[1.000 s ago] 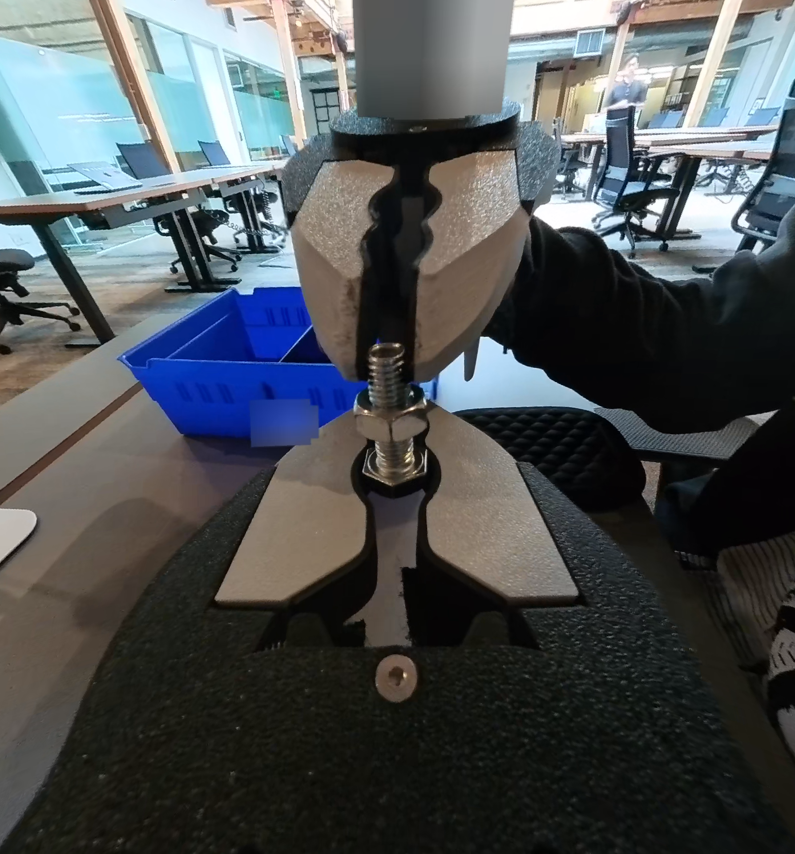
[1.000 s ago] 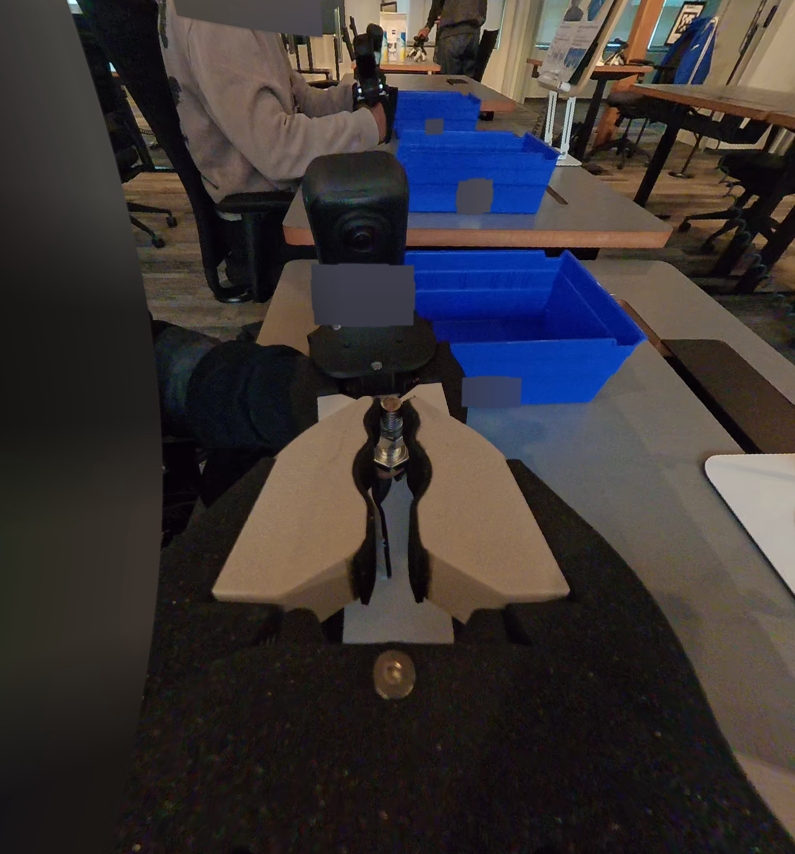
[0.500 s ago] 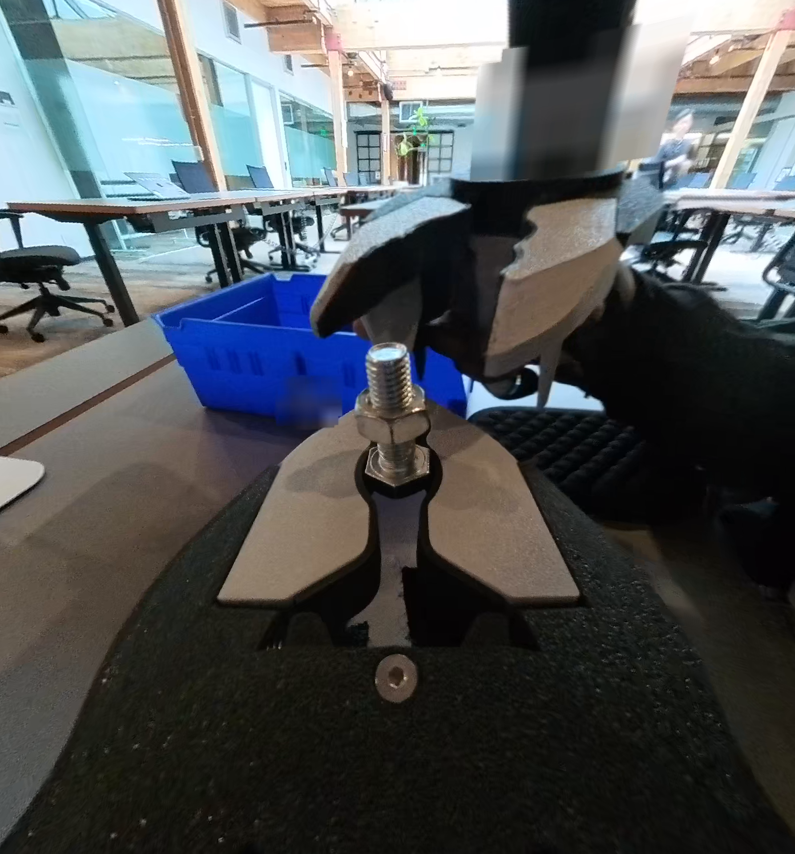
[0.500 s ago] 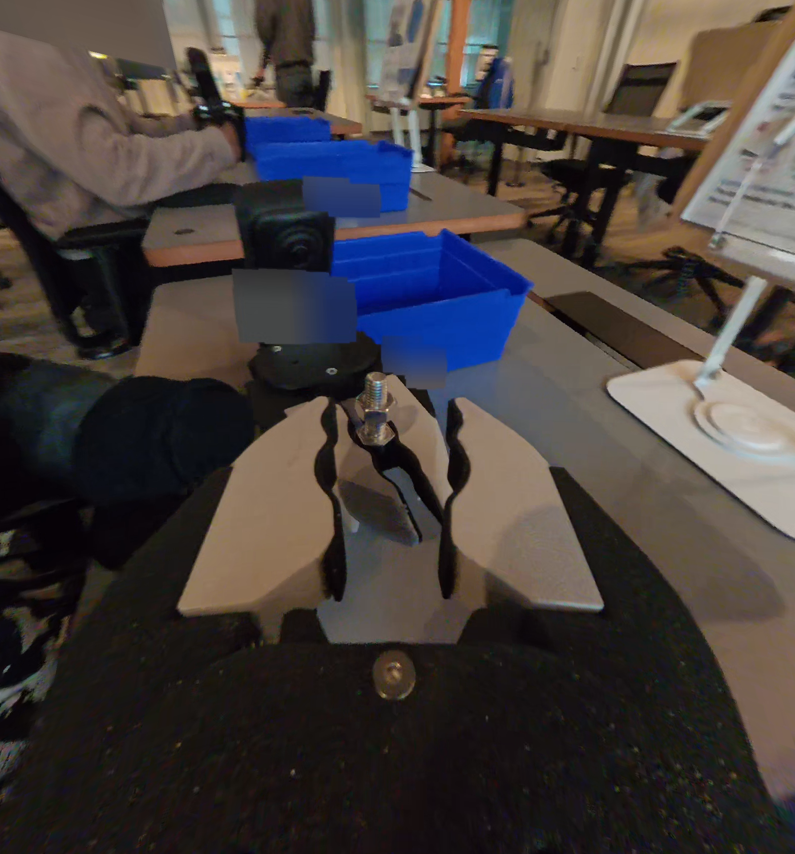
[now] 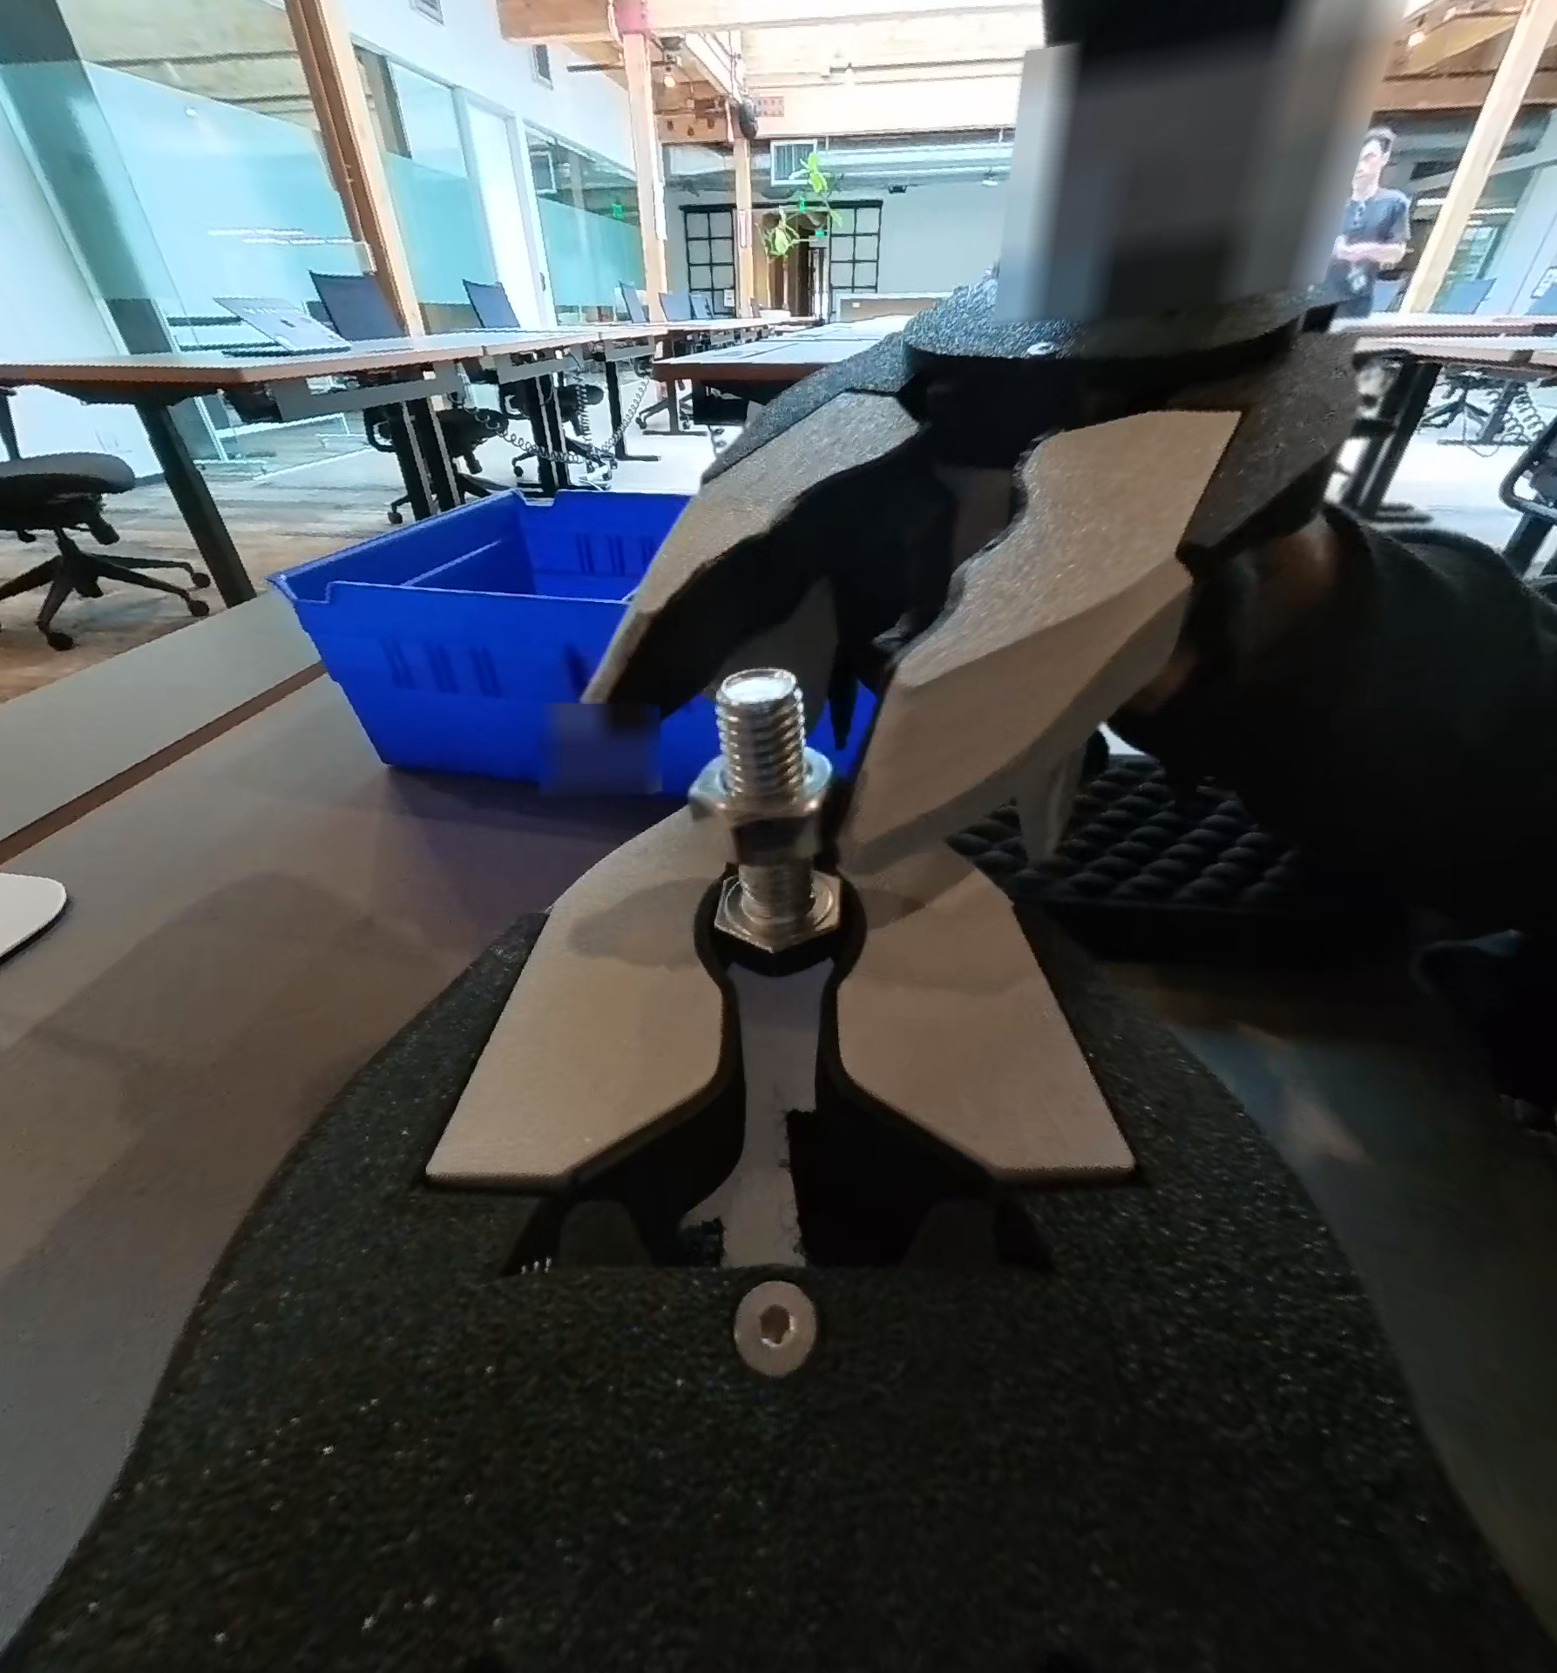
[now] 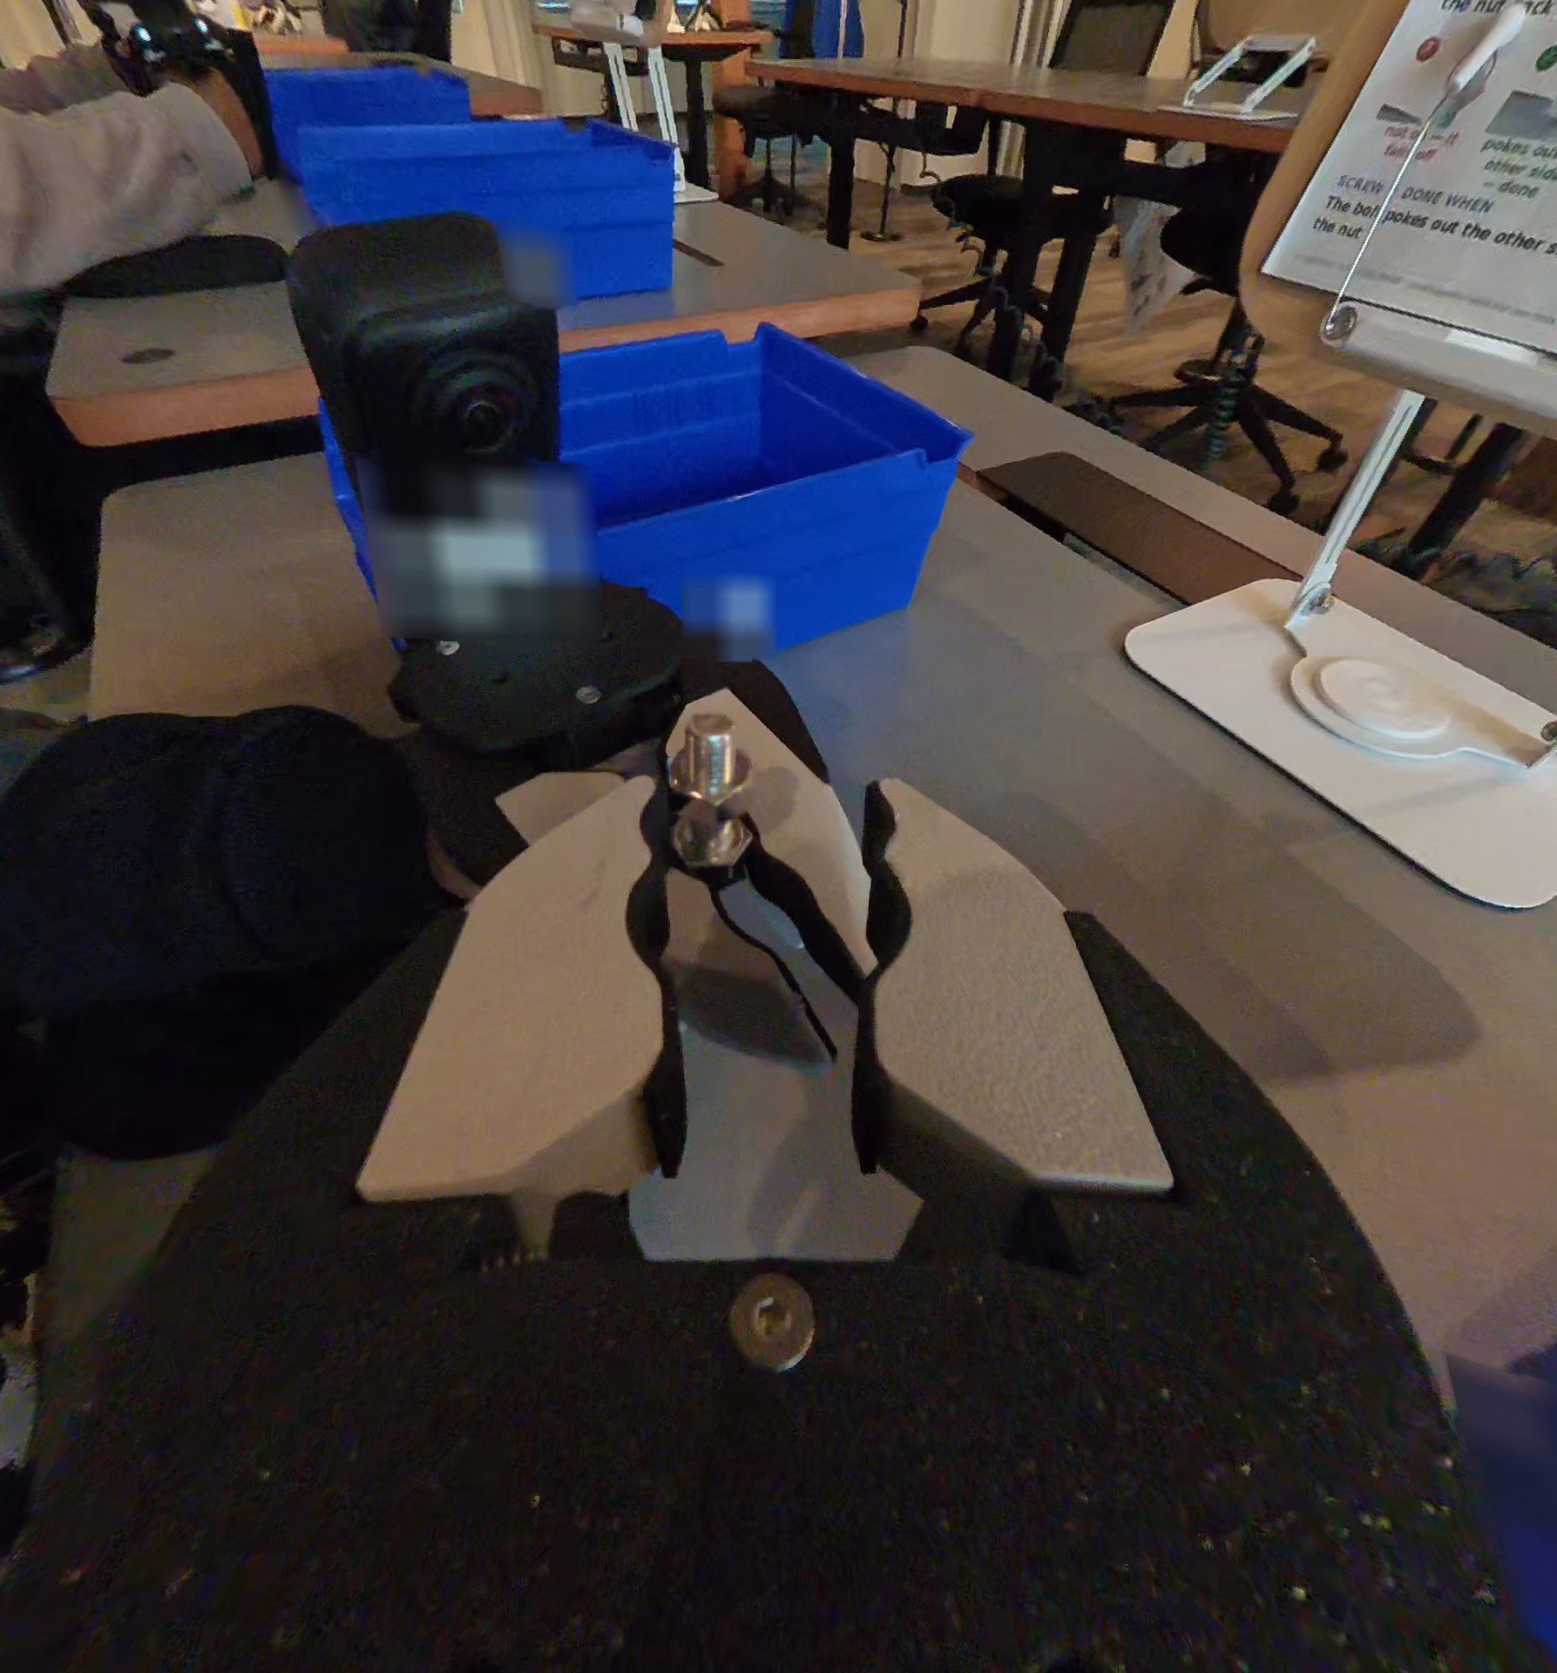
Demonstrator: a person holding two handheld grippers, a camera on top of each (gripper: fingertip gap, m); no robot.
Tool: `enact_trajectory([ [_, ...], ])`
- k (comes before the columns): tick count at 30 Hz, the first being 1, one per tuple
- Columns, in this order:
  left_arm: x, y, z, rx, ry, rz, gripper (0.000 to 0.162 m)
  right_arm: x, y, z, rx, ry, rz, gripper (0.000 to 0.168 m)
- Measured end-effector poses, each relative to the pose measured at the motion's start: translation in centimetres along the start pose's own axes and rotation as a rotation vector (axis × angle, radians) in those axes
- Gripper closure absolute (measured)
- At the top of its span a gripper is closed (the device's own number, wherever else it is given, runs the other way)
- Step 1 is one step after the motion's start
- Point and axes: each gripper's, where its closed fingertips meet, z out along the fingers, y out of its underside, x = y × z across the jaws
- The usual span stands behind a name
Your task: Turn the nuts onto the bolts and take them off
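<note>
A silver bolt (image 5: 764, 769) stands upright with its hex head clamped between the closed fingertips of the left gripper (image 5: 776, 914), threaded end up. A hex nut (image 5: 761, 797) sits partway down the thread, clear of the head. The right gripper (image 6: 770, 855) hangs above and just beside the bolt, its jaws spread apart and holding nothing; in the left wrist view one of its fingers (image 5: 1019, 688) lies close against the nut, though contact cannot be confirmed. Behind them, a blue bin (image 5: 476, 670) rests on the grey tabletop (image 5: 168, 951). To one side stands a white sign stand (image 6: 1381, 724).
</note>
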Motion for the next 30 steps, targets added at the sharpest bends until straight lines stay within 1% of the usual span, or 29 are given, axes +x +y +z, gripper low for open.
enact_trajectory([
  [1,0.0,-0.1,-0.1,0.005,0.001,-0.002,0.149,0.0,0.0,-0.3,0.002,-0.008,0.002,0.129],
  [2,0.0,-0.2,-0.2,0.01,0.004,-0.005,0.149,0.3,0.1,-0.8,0.002,0.001,0.002,0.135],
  [5,-0.1,-0.2,-0.3,0.016,0.006,-0.006,0.149,1.9,0.1,-2.7,0.039,0.069,-0.008,0.167],
  [8,0.0,-0.1,-0.2,0.009,0.013,-0.005,0.149,1.3,0.0,-2.7,0.053,0.026,0.018,0.166],
  [10,0.1,0.0,-0.1,0.0,0.017,-0.004,0.15,0.5,0.0,-2.1,0.041,0.004,-0.009,0.156],
  [12,0.2,0.1,-0.1,-0.002,0.018,0.0,0.149,-0.4,0.0,-1.3,0.035,-0.023,-0.02,0.14],
  [14,0.3,0.1,0.0,-0.006,0.019,0.002,0.149,-0.8,-0.1,-0.6,0.029,-0.031,-0.014,0.131],
  [19,0.5,0.2,0.0,-0.011,0.027,0.006,0.149,-1.1,-0.3,0.5,0.031,-0.031,-0.008,0.127],
  [25,0.5,0.1,-0.1,-0.009,0.028,0.006,0.149,-0.4,0.0,-0.3,0.018,-0.021,-0.011,0.131],
  [26,0.4,0.1,-0.1,-0.008,0.025,0.004,0.149,-0.3,0.2,-0.8,0.012,-0.022,-0.014,0.135],
  [27,0.4,0.1,-0.1,-0.004,0.027,0.003,0.15,0.1,0.3,-1.4,0.011,-0.005,-0.023,0.149],
  [28,0.4,0.0,-0.2,0.0,0.028,0.002,0.149,0.8,0.4,-2.0,0.019,0.027,-0.033,0.158],
  [30,0.5,-0.1,-0.2,0.002,0.031,0.001,0.15,1.5,0.1,-3.0,0.052,0.053,-0.018,0.168],
])
